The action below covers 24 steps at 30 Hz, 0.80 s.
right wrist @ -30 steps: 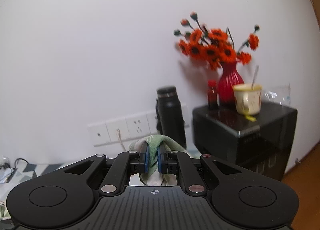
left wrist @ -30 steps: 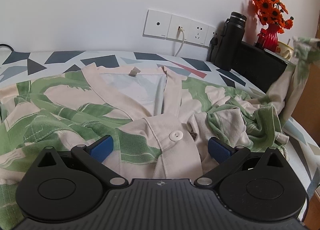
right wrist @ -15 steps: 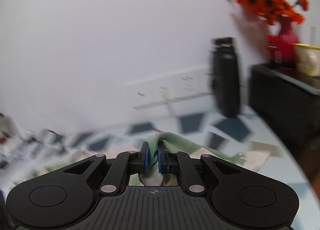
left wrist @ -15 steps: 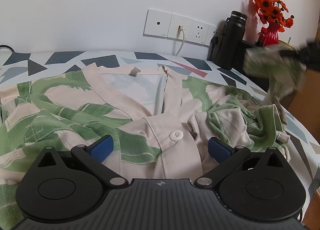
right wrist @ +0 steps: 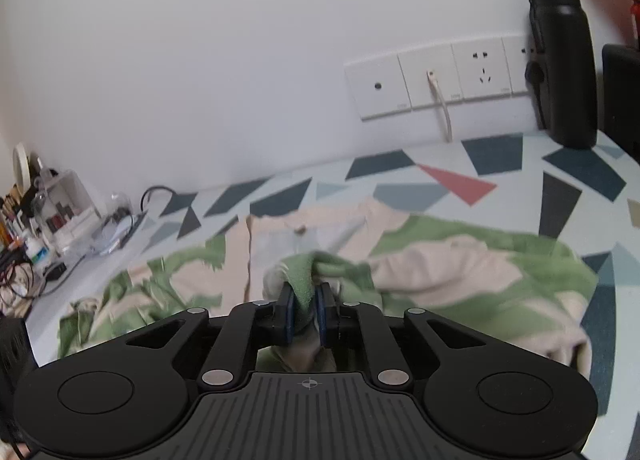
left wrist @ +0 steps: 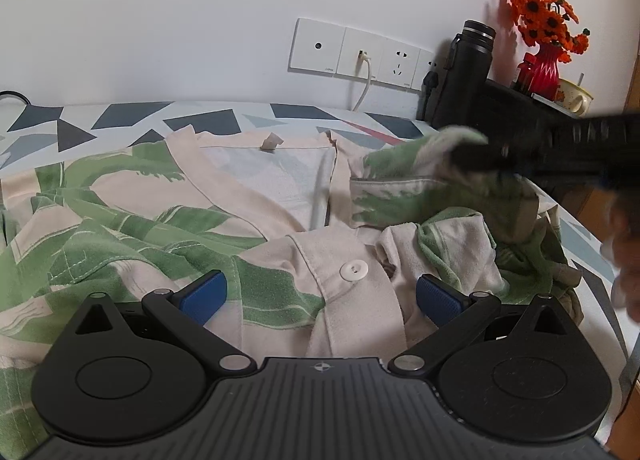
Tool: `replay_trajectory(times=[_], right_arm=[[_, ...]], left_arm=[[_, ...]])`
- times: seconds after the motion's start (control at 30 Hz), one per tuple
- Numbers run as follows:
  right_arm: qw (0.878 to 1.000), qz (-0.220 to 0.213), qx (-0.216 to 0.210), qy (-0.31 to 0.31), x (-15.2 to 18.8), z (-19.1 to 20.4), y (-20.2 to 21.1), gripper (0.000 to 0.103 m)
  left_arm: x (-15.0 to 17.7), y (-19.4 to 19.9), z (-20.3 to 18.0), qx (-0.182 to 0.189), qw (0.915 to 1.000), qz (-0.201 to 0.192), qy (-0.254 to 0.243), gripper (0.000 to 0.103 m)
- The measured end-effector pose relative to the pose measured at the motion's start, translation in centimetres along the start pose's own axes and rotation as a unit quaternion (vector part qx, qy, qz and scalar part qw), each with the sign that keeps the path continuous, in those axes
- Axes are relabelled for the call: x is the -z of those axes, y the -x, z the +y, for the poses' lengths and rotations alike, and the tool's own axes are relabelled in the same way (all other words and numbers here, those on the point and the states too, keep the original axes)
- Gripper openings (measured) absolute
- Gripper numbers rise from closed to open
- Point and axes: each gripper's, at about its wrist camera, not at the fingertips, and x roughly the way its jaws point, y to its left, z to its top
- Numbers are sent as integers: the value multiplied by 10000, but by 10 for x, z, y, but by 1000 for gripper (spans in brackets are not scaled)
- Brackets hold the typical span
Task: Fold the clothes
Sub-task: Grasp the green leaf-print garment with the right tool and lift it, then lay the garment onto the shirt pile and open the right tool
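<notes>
A cream and green leaf-print shirt [left wrist: 168, 220] lies spread on the patterned table, collar toward the wall, a white button [left wrist: 354, 270] on its placket. My left gripper [left wrist: 320, 294] stands open low over the shirt front, its blue pads either side of the button. My right gripper [right wrist: 307, 310] is shut on a green fold of the shirt [right wrist: 306, 280]. In the left wrist view it shows as a blurred black bar [left wrist: 560, 148] carrying the right sleeve [left wrist: 420, 176] leftward over the shirt's right shoulder.
A black flask [left wrist: 460, 76] stands by the wall sockets [left wrist: 360, 52]. A dark cabinet [left wrist: 516, 108] at the right bears a red vase of orange flowers [left wrist: 546, 36] and a mug [left wrist: 574, 96]. Cluttered boxes and cables [right wrist: 48, 220] sit at the table's far left. A hand [left wrist: 624, 260] shows at the right.
My right gripper has swung down and to the left from high near the vase, carrying the sleeve over the shirt. The left gripper has stayed still and open.
</notes>
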Motion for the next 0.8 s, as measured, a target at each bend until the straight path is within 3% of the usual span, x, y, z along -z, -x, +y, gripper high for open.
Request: replay_trajectory(times=[0.27,0.47,0.57,0.63,0.8], right_arm=[[9999,27,-83,-83,15,1,6,13],[10000,52,-73,-43,20,4,10,20],[9998,-62,-203,-37,18,8,23,33],[9995,-242,-208,80,14,10,36,49],[9977,-568,115,342,4,3,61,58]], left_arm=[[0,0,-1,-41,10000,8,-20,103],[0,0,-1,-58,10000,11,-26,103],[0,-1,-1,-66,10000,16,-34,103],[0,-1,-1,-83,10000,23,-50,103],[0,-1,-2,-117,9999,30,-70,103]])
